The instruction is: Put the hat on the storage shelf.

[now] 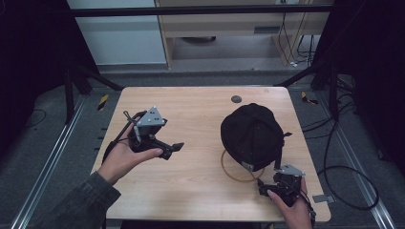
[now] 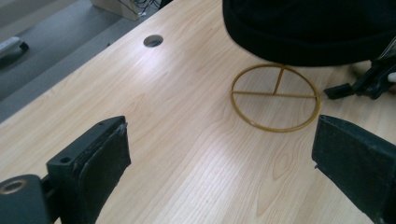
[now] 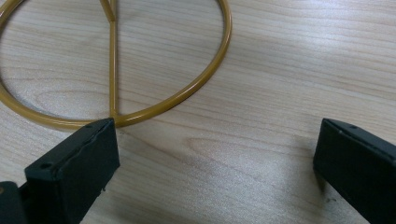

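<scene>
Right now I hold both jaws wide, empty.
Black cap (image 1: 252,136) on wire ring stand (image 3: 112,109) lies just beyond right hand-held gripper (image 1: 269,187); left hand-held gripper (image 1: 173,149) well apart.

The black cap (image 1: 252,135) covers the far part of the yellow wire ring (image 1: 234,170) in the high view, so how ring and cap meet is hidden. In the left gripper view the cap (image 2: 310,30) is cut off by the top edge. In the right gripper view the ring (image 3: 140,112) runs off the top and left edges, and one jaw hides a stretch of it.
</scene>
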Motion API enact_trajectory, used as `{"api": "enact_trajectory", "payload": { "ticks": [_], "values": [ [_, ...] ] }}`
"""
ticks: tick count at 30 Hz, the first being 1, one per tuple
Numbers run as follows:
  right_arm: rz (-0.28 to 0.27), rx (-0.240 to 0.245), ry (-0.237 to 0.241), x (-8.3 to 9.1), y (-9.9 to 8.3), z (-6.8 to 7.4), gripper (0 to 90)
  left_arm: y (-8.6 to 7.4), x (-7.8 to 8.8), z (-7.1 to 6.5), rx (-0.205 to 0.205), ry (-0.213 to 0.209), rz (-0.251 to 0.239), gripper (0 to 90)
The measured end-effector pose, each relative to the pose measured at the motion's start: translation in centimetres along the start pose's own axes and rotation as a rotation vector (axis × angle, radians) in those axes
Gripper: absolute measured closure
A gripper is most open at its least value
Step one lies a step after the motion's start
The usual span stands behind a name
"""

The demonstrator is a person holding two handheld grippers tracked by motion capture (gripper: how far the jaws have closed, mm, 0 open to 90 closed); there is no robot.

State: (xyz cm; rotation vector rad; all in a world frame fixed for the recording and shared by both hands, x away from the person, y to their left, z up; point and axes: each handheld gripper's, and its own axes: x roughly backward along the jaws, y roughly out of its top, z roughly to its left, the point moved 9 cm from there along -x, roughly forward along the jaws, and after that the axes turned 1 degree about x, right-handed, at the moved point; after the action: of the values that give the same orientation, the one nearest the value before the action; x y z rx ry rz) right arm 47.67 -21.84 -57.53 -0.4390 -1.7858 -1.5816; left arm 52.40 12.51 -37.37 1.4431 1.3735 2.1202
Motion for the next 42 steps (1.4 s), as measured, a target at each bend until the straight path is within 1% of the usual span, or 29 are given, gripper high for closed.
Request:
{"api": "enact_trajectory", "payload": {
  "ticks": [1,2,8,9,10,14,15,16,19,21,24,25,26,27,28,29,31,32,33,36,38,42],
  "values": [
    [0.0,0.0,0.0,0.0,0.0,0.0,0.4,0.0,0.0,0.0,0.0,0.0,0.0,3.9],
    [0.0,0.0,0.0,0.0,0.0,0.0,0.4,-1.2,-0.1,0.5,0.007,0.005,0.009,3.9],
    [0.0,0.0,-0.001,0.0,0.0,0.0,0.4,-5.0,-0.6,2.4,0.055,0.035,0.037,3.9],
    [0.0,0.0,0.0,0.0,0.0,0.0,0.4,-5.5,-0.7,2.6,0.063,0.039,0.037,3.9],
    [0.0,0.0,0.0,0.0,0.0,0.0,0.4,-5.5,-0.7,2.6,0.063,0.039,0.037,3.9],
    [0.0,0.004,-0.002,0.0,0.0,-0.1,0.4,-8.0,-1.1,4.0,0.09,0.066,0.062,4.0],
    [-0.002,0.006,0.0,0.0,0.0,-0.1,0.4,-9.1,-1.3,4.6,0.105,0.075,0.072,3.9],
    [-0.002,0.006,0.0,0.0,0.0,-0.1,0.4,-9.8,-1.4,5.0,0.112,0.087,0.08,3.9],
    [-0.002,0.007,0.0,0.0,0.0,-0.1,0.4,-11.1,-1.5,5.9,0.127,0.105,0.092,4.1],
    [-0.002,0.006,0.0,0.0,0.0,-0.1,0.4,-11.9,-1.6,6.3,0.129,0.115,0.105,4.1],
    [-0.001,0.001,0.0,0.0,0.0,0.0,0.4,-13.3,-1.8,6.8,0.147,0.122,0.119,4.1],
    [-0.001,0.001,0.0,0.0,0.0,0.0,0.4,-13.3,-1.8,6.8,0.147,0.122,0.119,4.2],
    [-0.002,0.006,-0.001,0.0,0.0,-0.1,0.4,-13.7,-1.9,6.9,0.156,0.122,0.118,4.2],
    [0.0,0.0,0.0,0.0,0.0,0.0,0.4,-14.4,-2.0,7.0,0.159,0.123,0.128,4.2],
    [0.0,0.0,0.0,0.0,0.0,0.0,0.4,-14.4,-2.0,7.0,0.159,0.123,0.128,4.2],
    [0.0,0.0,0.0,0.0,0.0,0.0,0.4,-15.1,-2.1,7.1,0.162,0.127,0.138,4.2],
    [0.0,-0.001,0.0,0.0,0.0,0.0,0.4,-15.8,-2.3,7.2,0.168,0.128,0.144,4.2],
    [0.0,-0.001,0.0,0.0,0.0,0.0,0.4,-15.8,-2.3,7.2,0.168,0.128,0.144,4.2],
    [0.0,-0.001,0.0,0.0,0.0,0.0,0.4,-16.4,-2.4,7.2,0.177,0.129,0.15,4.2],
    [0.0,-0.001,-0.001,0.0,0.0,0.0,0.4,-16.8,-2.5,7.3,0.177,0.132,0.155,4.2],
    [0.0,0.0,0.0,0.0,0.0,0.0,0.4,-17.6,-2.6,7.4,0.179,0.135,0.165,4.1],
    [0.0,-0.001,0.0,0.0,0.0,0.0,0.4,-18.6,-2.8,7.4,0.192,0.141,0.171,4.2]
  ]
}}
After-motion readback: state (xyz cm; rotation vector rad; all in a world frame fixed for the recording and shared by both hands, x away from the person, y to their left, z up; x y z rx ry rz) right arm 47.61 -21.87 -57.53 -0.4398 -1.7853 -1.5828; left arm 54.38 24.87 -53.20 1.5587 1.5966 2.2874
